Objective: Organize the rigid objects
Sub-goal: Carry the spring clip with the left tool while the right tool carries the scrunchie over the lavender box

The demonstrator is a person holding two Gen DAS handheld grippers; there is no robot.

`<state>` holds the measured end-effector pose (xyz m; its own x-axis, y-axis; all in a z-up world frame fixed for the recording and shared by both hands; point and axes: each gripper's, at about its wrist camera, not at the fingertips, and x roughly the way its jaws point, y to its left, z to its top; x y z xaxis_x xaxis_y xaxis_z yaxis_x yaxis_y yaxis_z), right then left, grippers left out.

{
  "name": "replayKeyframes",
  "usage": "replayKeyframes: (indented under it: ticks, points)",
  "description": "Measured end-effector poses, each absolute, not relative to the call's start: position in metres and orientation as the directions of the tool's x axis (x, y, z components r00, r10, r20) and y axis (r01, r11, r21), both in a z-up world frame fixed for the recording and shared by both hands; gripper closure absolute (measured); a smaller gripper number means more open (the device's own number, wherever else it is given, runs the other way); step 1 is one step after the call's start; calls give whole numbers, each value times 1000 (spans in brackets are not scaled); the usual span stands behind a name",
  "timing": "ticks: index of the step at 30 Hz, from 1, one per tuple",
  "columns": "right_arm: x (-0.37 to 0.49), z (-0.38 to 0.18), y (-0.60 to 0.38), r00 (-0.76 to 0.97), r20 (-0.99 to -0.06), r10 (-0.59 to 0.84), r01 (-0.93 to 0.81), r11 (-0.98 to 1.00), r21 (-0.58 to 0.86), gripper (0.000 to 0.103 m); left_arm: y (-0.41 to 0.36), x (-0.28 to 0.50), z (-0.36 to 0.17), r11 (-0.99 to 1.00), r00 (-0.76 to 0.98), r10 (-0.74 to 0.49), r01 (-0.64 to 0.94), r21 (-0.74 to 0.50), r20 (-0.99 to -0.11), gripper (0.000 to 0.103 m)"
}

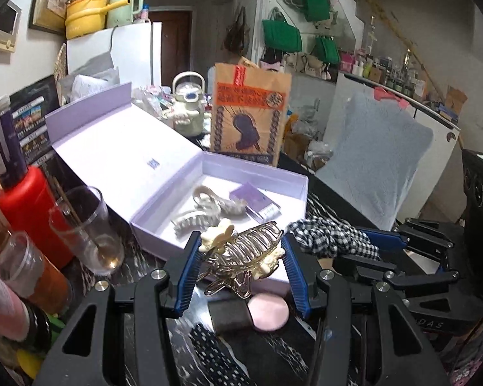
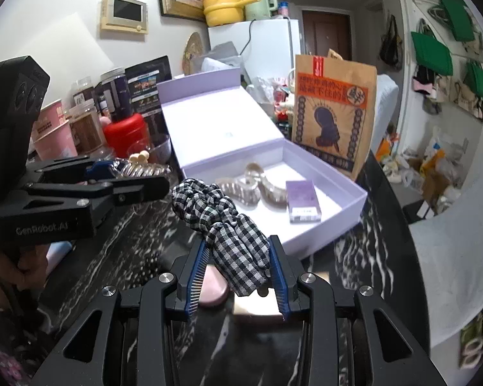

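Left wrist view: your left gripper (image 1: 240, 265) is clamping the gold wire claw clip (image 1: 241, 262), right gripper (image 2: 238, 271) squeezing the checkered fabric scrunchie (image 2: 222, 222), both hovering just short of the open lavender box (image 1: 301, 181), left nearer.

Hair claw (image 1: 241, 257): glossy gold metal. Scrunchie (image 2: 232, 225): checked cloth. Box (image 2: 325, 225): matt lilac card.

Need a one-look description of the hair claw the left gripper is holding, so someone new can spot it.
Find the open lilac box on the dark marble table. Just in front of its near wall, the left gripper holds a hair claw between its blue fingers. It is gold wire with cream flowers, unlike the pale solid claws lying inside the box.
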<state>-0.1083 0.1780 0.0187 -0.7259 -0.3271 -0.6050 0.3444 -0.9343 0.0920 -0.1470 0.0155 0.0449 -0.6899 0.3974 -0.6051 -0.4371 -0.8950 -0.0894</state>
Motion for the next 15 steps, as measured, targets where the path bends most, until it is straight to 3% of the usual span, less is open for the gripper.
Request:
replayKeyframes:
  ticks: [15]
  points:
    - [-150,39,182,-756,-588,-288,341,-940,21,66,11,-194,61,-915,-730,358,-398,-64,-582,54]
